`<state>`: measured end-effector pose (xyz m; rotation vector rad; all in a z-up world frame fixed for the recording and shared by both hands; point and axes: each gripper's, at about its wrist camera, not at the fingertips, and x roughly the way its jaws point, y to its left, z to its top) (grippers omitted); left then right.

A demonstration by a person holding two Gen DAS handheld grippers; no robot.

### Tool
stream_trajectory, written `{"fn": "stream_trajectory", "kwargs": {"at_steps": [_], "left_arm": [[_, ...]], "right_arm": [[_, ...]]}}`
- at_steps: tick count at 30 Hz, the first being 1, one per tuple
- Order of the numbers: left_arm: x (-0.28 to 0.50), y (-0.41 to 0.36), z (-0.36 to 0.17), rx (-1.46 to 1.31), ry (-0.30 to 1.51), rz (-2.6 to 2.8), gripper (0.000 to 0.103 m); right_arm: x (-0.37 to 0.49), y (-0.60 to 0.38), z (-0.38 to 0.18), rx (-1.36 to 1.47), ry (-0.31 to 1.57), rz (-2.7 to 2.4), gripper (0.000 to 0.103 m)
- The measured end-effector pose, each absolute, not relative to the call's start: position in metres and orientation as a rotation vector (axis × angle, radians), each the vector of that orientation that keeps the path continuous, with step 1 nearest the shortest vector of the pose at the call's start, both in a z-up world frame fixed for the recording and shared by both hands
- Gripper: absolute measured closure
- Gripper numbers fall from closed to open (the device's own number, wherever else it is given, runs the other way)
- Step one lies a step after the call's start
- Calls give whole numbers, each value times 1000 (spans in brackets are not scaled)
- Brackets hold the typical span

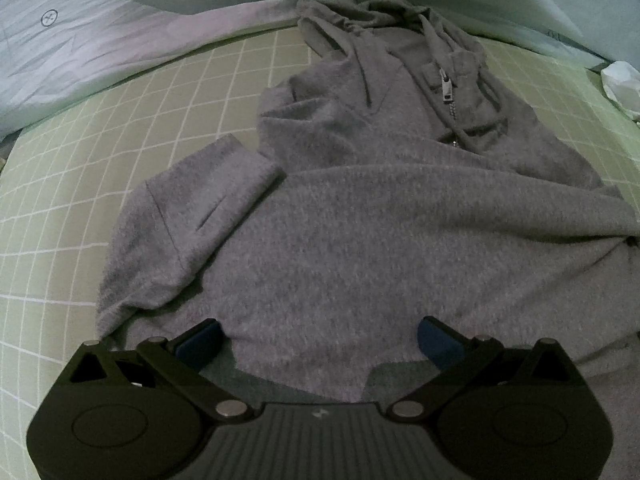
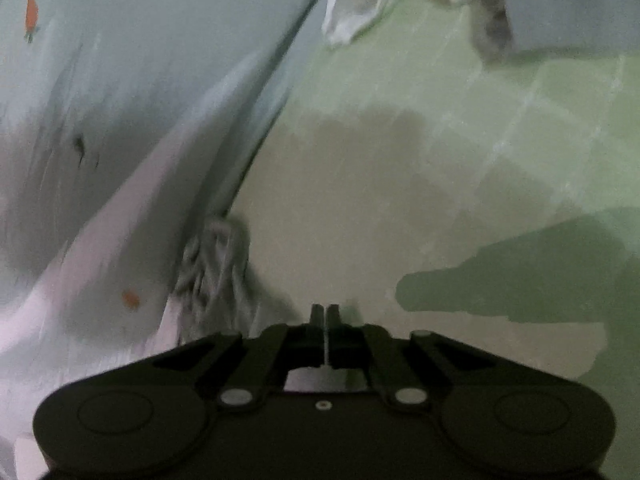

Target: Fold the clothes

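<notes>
A grey zip-up hoodie [image 1: 380, 216] lies spread on a bed covered by a green sheet with a white grid [image 1: 80, 200], its hood toward a pale quilt [image 1: 80, 60] bunched at the far edge. On the hoodie's left side, one sleeve [image 1: 188, 216] is already folded in across the body. The left gripper [image 1: 318, 340] hovers just over the hoodie's near hem, its blue-padded fingers [image 1: 200, 344] wide apart and holding nothing. The right gripper [image 2: 325, 314] has its fingers pressed together with nothing visibly between them; its blurred view shows bare sheet to the hoodie's right, a grey scrap of cloth [image 2: 216, 264] and white fabric [image 2: 372, 4] far off. The fold looks part-way done. The next move likely calls for pinching the hem and carrying it up toward the hood.
</notes>
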<state>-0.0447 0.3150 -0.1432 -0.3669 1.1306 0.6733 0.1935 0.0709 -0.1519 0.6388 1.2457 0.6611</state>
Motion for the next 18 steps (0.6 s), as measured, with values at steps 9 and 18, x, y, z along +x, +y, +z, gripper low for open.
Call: {"fn": "stream_trajectory", "kwargs": {"at_steps": [9,18], "left_arm": [[-43,317,-144,-366,1129,670,0],[-44,316,-143,-375,1122,672,0]], "right_arm": [[156,94,-158,422,1254,794,80],[203,98,-181,655,1282,781,82]]}}
